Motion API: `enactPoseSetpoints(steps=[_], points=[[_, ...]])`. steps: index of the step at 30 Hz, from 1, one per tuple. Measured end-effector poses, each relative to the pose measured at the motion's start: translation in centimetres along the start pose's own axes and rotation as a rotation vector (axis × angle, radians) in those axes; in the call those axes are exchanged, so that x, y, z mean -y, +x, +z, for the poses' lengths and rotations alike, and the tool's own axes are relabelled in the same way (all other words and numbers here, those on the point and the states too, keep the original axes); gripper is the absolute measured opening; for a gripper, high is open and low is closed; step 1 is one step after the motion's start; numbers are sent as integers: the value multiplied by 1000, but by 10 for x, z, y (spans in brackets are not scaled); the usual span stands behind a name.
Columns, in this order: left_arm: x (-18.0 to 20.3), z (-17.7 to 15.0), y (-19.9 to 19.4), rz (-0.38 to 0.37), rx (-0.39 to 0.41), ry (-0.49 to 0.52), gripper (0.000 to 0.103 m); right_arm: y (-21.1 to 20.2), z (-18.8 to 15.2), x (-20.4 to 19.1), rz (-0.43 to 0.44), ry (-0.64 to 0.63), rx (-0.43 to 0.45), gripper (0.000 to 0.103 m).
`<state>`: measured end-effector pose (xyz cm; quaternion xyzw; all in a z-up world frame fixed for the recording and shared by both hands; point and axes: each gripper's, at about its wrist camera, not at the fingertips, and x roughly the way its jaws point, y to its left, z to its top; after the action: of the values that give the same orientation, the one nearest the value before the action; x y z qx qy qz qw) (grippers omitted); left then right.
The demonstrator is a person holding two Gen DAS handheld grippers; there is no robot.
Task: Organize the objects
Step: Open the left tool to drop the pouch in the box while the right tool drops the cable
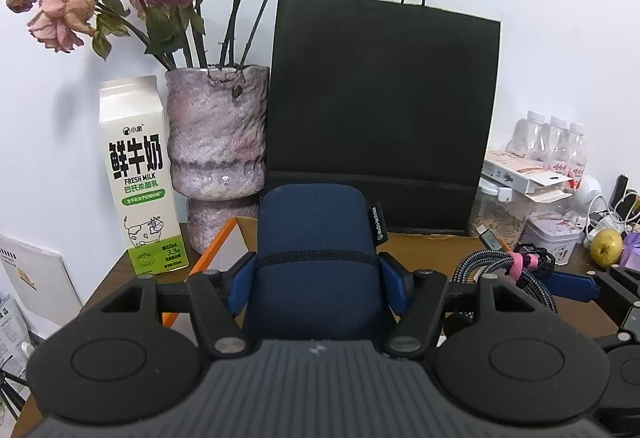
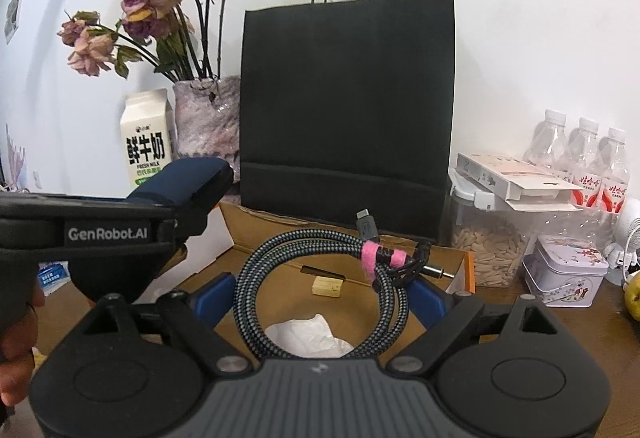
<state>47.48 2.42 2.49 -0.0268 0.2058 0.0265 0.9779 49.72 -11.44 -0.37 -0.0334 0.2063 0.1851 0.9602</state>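
Observation:
My left gripper (image 1: 316, 278) is shut on a navy blue soft pouch (image 1: 316, 230), its blue pads pressing both sides. The pouch stands upright over the left edge of an open cardboard box (image 1: 424, 250). My right gripper (image 2: 320, 294) is shut on a coiled braided cable (image 2: 312, 238) bound with a pink strap (image 2: 374, 256), and holds it over the cardboard box (image 2: 248, 222). A white tissue (image 2: 308, 334) and a small wooden block (image 2: 328, 285) lie inside. In the right wrist view, the left gripper (image 2: 200, 193) and the pouch (image 2: 180, 177) show at the left, held by a hand (image 2: 16, 338).
A black paper bag (image 2: 348, 109) stands behind the box against the white wall. Left of it are a vase of dried roses (image 1: 218, 141) and a milk carton (image 1: 138, 173). To the right are a seed jar (image 2: 488, 246), water bottles (image 2: 588, 157), a tin (image 2: 564, 274) and a green fruit (image 1: 606, 246).

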Motion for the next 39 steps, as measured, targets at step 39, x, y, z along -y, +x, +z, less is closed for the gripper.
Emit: enactPoseSetpoints(steps=[39], points=[[4, -7, 14, 57, 60, 38, 103, 25, -9, 4, -37, 10, -58, 103]])
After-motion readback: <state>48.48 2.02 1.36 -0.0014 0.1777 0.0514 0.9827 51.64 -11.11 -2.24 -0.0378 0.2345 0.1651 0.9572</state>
